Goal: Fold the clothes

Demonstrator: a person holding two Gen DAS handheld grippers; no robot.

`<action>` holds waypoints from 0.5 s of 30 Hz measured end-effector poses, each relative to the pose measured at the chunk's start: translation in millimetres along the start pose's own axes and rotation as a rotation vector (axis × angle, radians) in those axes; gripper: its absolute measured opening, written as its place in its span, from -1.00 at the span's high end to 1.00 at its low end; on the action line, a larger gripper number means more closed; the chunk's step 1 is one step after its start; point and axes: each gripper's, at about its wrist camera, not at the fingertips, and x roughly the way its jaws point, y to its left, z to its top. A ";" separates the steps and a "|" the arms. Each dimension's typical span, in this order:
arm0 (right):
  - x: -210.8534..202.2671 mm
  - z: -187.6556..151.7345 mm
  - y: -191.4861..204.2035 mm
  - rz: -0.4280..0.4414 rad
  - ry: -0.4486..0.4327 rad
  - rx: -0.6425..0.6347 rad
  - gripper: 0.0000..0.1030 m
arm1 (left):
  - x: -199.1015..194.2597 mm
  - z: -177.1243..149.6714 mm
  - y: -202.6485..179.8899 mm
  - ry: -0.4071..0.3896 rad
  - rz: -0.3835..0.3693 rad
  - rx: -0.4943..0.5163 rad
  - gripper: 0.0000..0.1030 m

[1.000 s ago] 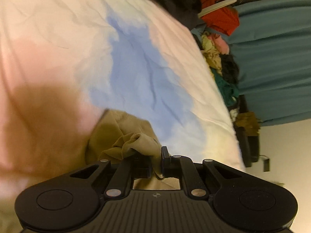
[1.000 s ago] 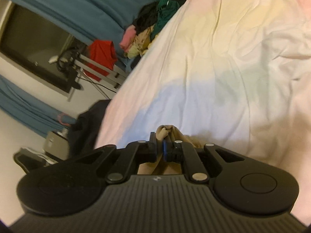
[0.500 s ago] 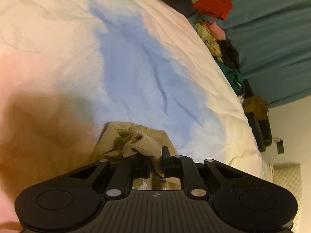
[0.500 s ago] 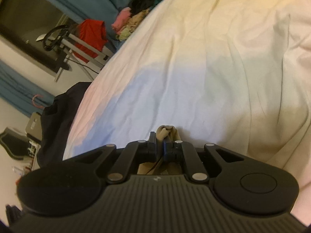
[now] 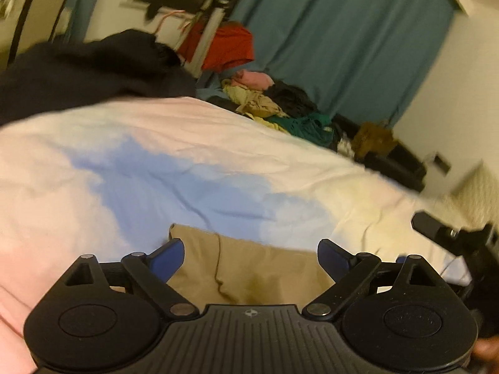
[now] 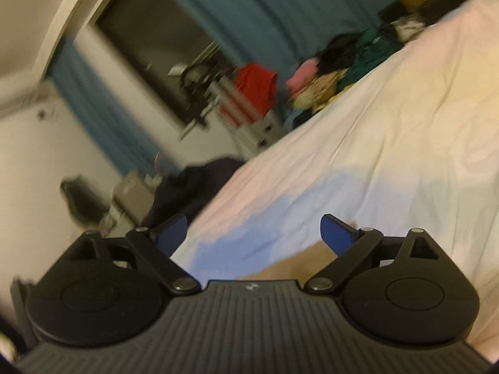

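Observation:
A tan garment (image 5: 249, 265) lies flat on the pastel bedsheet (image 5: 187, 171), just in front of my left gripper (image 5: 251, 251), which is open and empty above its near edge. The right gripper's body shows at the right edge of the left wrist view (image 5: 452, 237). In the right wrist view my right gripper (image 6: 254, 229) is open and empty, with a corner of the tan garment (image 6: 299, 265) showing below its right finger on the bedsheet (image 6: 374, 171).
A dark garment (image 5: 87, 68) lies at the bed's far left edge. A pile of mixed clothes (image 5: 280, 106) sits beyond the bed by teal curtains (image 5: 343, 37). A red cloth (image 5: 230, 46) hangs on a rack.
Both grippers held bunched tan cloth shut; now both have opened and let it go. The garment lies flat on the sheet, and both cameras have tilted up toward the room.

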 end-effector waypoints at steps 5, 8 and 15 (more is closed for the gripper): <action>32.1 -22.4 2.5 -0.119 0.146 -0.178 0.09 | 25.7 -24.7 -4.6 0.062 0.084 0.141 -0.82; 57.8 -37.1 -7.9 -0.209 0.204 -0.237 0.42 | 37.5 -37.5 -7.4 0.091 0.127 0.193 -0.82; 51.0 -41.5 -4.9 -0.216 0.209 -0.253 0.39 | 26.7 -41.8 -14.8 0.085 0.137 0.225 -0.82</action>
